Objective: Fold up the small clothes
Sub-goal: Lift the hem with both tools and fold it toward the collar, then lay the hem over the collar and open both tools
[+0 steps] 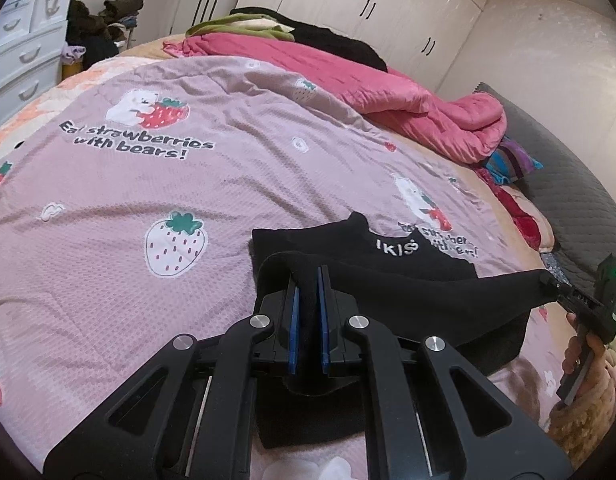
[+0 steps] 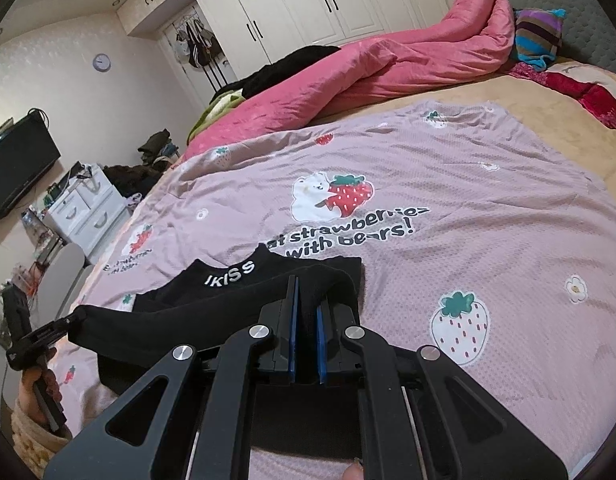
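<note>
A small black garment (image 1: 407,292) with white lettering on its waistband lies on the pink strawberry bedspread (image 1: 148,184). My left gripper (image 1: 307,276) is shut on one corner of its near edge. My right gripper (image 2: 306,288) is shut on the other corner. The edge is stretched taut between them and lifted over the lower layer (image 2: 228,284). The right gripper also shows in the left wrist view (image 1: 547,280), and the left gripper shows in the right wrist view (image 2: 70,322).
A rolled pink quilt (image 2: 387,64) and dark clothes (image 1: 327,40) lie along the far side of the bed. A striped pillow (image 2: 537,36) sits by the grey headboard (image 1: 567,184). White drawers (image 1: 20,60) and wardrobes (image 2: 308,4) line the walls.
</note>
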Demonstrator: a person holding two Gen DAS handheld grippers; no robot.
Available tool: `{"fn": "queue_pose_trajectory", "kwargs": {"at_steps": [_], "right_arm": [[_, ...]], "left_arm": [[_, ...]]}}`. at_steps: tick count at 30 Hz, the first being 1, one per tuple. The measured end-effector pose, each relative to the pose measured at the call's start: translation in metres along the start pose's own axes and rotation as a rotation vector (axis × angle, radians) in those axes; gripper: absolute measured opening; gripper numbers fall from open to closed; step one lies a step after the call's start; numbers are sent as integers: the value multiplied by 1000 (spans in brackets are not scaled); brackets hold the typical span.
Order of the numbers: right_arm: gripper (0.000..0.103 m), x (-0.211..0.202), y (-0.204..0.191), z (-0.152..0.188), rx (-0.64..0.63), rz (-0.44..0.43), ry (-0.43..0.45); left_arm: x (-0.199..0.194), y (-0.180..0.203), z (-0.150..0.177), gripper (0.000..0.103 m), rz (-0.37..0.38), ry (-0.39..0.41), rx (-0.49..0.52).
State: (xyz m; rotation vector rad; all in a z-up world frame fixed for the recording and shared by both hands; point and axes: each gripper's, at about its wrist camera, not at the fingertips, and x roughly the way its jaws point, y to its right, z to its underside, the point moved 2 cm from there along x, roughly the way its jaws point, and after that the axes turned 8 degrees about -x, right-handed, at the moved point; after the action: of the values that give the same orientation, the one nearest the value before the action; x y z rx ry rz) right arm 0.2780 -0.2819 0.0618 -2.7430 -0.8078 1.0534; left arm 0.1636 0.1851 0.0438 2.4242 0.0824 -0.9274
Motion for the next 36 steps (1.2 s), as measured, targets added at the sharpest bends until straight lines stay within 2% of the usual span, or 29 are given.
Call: {"fn": "queue_pose_trajectory", "kwargs": {"at_steps": [9,16,17,18,20,25,28,29,30,33,36], "right_arm": [[7,23,4,5,-7,20,-35],[9,33,5,11,-7,35,-60],[13,34,5,12,-8,38,-65],[23,34,5,12,-10,46,-67],[37,30,5,13,-13,72,-51],[37,9,0,16,-30,73,-2],[30,-7,-10,21,-74,66,25],[19,-11,-15,25,-99,56,25],[15,-13,-20,29,-121,41,15],[13,-7,-33,44,-189,29,-43],[13,10,-43,59,-247,38,-105]], "left_arm": [[23,-6,1,3,-29,-32,-3],[28,-11,1,6,-63,-26,-8],[26,-12,0,7,-65,-20,-11],[25,-13,-1,8,-64,-17,-14],[17,-12,-1,14,-64,1,-13],[-4,4,4,14,-37,35,40],[-13,18,15,14,-3,20,91],[-14,22,19,12,8,7,104],[-14,27,27,11,27,-20,118],[-4,37,47,10,55,-93,151],[15,45,69,10,32,-166,215]]}}
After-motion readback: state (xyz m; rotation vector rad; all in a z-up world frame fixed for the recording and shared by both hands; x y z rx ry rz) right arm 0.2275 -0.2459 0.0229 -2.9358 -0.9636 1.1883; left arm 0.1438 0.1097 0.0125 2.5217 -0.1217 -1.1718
